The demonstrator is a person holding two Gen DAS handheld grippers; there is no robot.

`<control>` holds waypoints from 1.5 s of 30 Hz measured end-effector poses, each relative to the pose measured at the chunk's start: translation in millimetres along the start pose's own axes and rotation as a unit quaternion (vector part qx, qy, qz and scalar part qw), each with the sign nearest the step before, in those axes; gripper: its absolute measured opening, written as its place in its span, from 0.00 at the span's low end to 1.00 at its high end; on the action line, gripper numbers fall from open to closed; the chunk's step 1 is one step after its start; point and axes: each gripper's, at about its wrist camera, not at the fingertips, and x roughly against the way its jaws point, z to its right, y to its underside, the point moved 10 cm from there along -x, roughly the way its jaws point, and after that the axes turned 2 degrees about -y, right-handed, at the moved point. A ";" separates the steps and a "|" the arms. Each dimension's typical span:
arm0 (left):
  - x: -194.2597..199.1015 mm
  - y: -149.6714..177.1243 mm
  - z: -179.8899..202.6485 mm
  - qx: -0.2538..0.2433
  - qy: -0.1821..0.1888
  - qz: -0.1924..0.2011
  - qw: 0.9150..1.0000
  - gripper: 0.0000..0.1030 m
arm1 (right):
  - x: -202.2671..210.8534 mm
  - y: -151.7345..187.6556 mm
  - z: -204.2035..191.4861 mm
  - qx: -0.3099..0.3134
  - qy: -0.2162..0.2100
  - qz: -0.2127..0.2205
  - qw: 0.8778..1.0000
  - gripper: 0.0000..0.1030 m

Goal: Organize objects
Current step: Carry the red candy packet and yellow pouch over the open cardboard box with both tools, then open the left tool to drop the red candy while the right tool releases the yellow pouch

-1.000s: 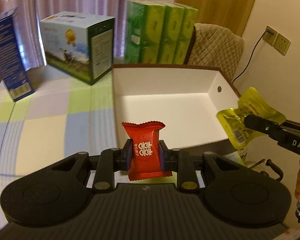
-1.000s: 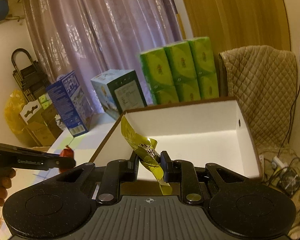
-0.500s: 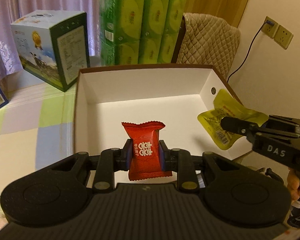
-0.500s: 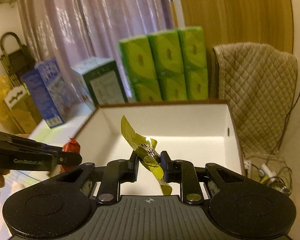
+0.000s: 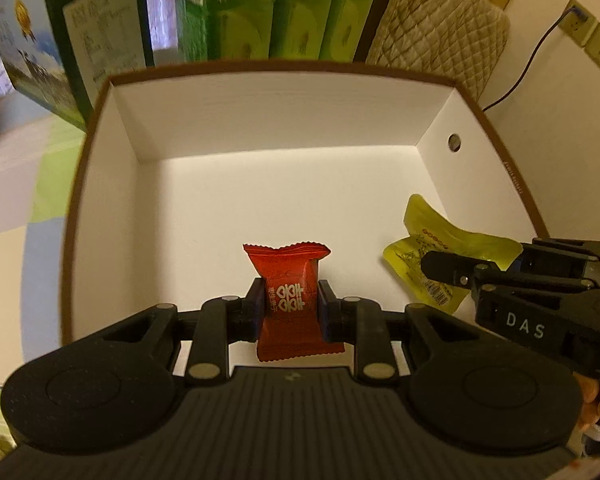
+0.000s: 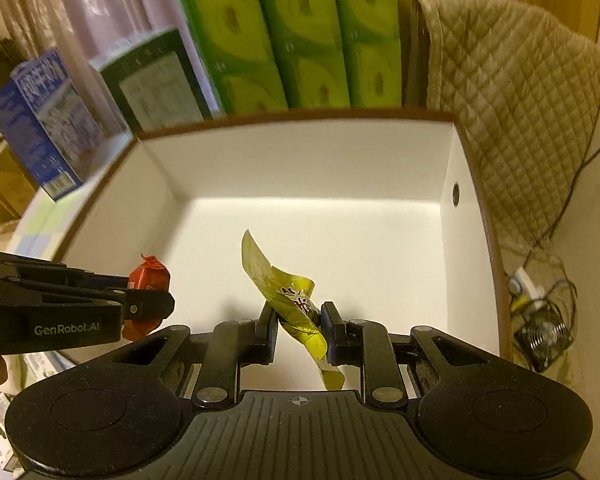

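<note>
Left tongs [image 5: 291,308] around crinkled red candy packet [image 5: 290,300]

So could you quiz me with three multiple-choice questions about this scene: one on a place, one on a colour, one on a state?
1. Where are both grippers? A over the white open cardboard box B over the floor C behind the curtain
2. The left gripper holds a crinkly packet coloured: A blue B red C white
3. The right gripper is: A open, empty B shut on the yellow-green foil sachet C out of view

Answers: A, the box interior lies under both; B, red wrapper between fingers; B, fingers pinch the sachet.
</note>
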 end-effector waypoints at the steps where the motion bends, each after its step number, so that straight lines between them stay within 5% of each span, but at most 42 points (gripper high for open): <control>1: -2.8 -0.7 0.4 0.000 0.000 -0.004 1.000 0.21 | -3.1 0.4 1.7 -0.002 0.001 -0.007 1.000 0.19; 11: -23.8 -3.5 1.3 0.006 0.000 -0.034 0.999 0.23 | -20.1 1.3 6.6 -0.007 -0.003 -0.035 0.999 0.19; 15: -23.7 -9.0 0.8 0.004 -0.005 -0.027 1.000 0.51 | -21.5 0.1 7.0 -0.008 -0.001 -0.035 0.999 0.19; 25: -15.3 -15.2 -6.8 0.010 -0.007 -0.018 1.000 0.70 | -21.6 -5.6 4.3 -0.013 -0.008 -0.018 1.000 0.19; 33: 0.2 -13.1 -16.7 0.016 -0.014 -0.004 1.000 0.77 | -12.1 -8.9 7.0 -0.011 0.012 0.006 1.000 0.60; 45: 22.8 -7.3 -16.3 0.011 -0.015 0.015 1.000 0.80 | 7.8 -2.9 1.1 -0.007 0.015 0.018 1.000 0.65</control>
